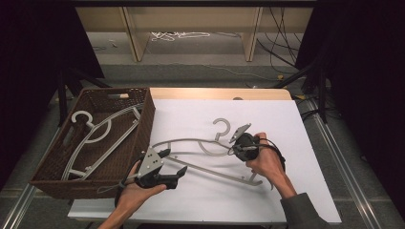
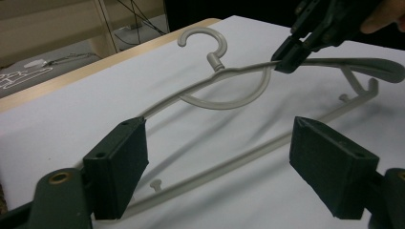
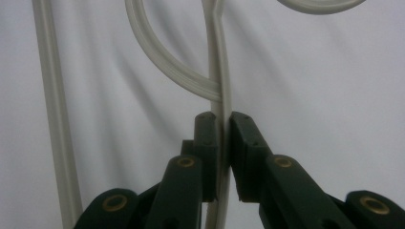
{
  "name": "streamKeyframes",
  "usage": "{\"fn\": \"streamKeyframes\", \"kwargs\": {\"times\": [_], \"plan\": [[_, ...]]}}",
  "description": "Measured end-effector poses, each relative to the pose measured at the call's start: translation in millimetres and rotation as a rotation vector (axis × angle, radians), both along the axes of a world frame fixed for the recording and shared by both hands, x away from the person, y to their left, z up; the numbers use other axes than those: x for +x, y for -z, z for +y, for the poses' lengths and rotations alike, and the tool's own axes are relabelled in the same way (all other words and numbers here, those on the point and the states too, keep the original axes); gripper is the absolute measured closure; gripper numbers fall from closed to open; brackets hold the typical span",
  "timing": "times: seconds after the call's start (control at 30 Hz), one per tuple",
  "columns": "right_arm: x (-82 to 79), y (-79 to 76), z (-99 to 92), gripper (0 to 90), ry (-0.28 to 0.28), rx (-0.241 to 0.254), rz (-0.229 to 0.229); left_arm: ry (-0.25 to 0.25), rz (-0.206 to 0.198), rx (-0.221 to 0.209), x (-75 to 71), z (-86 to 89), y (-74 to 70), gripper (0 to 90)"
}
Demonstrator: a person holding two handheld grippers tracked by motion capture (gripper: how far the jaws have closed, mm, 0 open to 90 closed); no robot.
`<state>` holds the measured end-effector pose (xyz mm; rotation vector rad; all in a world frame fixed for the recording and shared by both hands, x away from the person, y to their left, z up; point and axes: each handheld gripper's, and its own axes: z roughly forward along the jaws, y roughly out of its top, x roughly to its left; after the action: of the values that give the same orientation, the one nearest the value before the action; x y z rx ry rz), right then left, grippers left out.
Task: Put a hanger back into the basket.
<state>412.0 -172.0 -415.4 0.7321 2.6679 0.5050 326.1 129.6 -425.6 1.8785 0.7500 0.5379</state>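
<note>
Far left: brown woven basket (image 1: 143, 125), ribbed wicker walls, another pale hanger (image 1: 98, 138) lying inside. Just right of it, left gripper (image 1: 168, 163) with jaws spread wide, holding nothing, aimed along the white worktop (image 1: 286, 124). Centre: grey plastic hanger (image 1: 200, 150) on the worktop, smooth, slender, curved shoulders, round hook, straight lower bar with small pegs. Right: right gripper (image 1: 239, 135) clamped tight on the thin upper arm (image 3: 220, 95) near the neck. Risks, as judged: thin rounded plastic swivelling or slipping between flat pads; long free end sagging, snagging the basket rim on transfer.
</note>
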Motion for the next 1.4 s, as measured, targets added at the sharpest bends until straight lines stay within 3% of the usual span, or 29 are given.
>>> {"fn": "streamKeyframes", "kwargs": {"times": [0.1, 0.33, 0.5, 0.57, 0.63, 0.67, 0.83, 0.9, 0.93, 1.2, 1.4], "plan": [[-6.3, -1.7, -0.8, 82.3, -0.014, -0.012, -0.001, 0.006, 0.049, 0.031, 11.8, -8.8, -1.7, 20.3], [-20.1, -6.6, -6.9, 82.3, -0.037, -0.023, -0.009, 0.062, 0.072, 0.129, 38.6, -34.6, -6.4, 22.3], [-28.0, -9.9, -11.9, 82.3, -0.045, -0.025, -0.021, 0.072, 0.076, 0.176, 51.9, -53.9, -6.8, 23.3], [-30.6, -10.8, -12.6, 82.3, -0.050, -0.022, -0.020, 0.065, 0.061, 0.208, 54.0, -60.1, -7.7, 24.4], [-33.0, -12.4, -13.0, 82.3, -0.055, -0.020, -0.019, 0.081, 0.057, 0.207, 55.9, -67.2, -6.5, 25.7], [-33.8, -13.2, -12.9, 82.4, -0.061, -0.021, -0.025, 0.080, 0.067, 0.234, 56.5, -69.1, -7.4, 25.7], [-37.8, -15.9, -10.7, 82.3, -0.069, -0.022, -0.030, 0.093, 0.081, 0.252, 61.4, -77.9, -3.6, 27.1], [-39.3, -15.7, -9.0, 82.3, -0.074, -0.024, -0.035, 0.121, 0.088, 0.297, 63.6, -78.7, -2.9, 27.9], [-39.4, -16.0, -8.4, 82.3, -0.084, -0.025, -0.033, 0.111, 0.091, 0.287, 64.1, -80.6, -0.9, 28.8], [-44.0, -19.1, -1.2, 82.3, -0.115, -0.023, -0.035, 0.159, 0.098, 0.359, 66.8, -85.1, 2.4, 37.0], [-46.8, -21.1, 1.5, 82.3, -0.132, -0.028, -0.035, 0.193, 0.107, 0.376, 65.7, -85.6, 4.0, 52.6]]}}
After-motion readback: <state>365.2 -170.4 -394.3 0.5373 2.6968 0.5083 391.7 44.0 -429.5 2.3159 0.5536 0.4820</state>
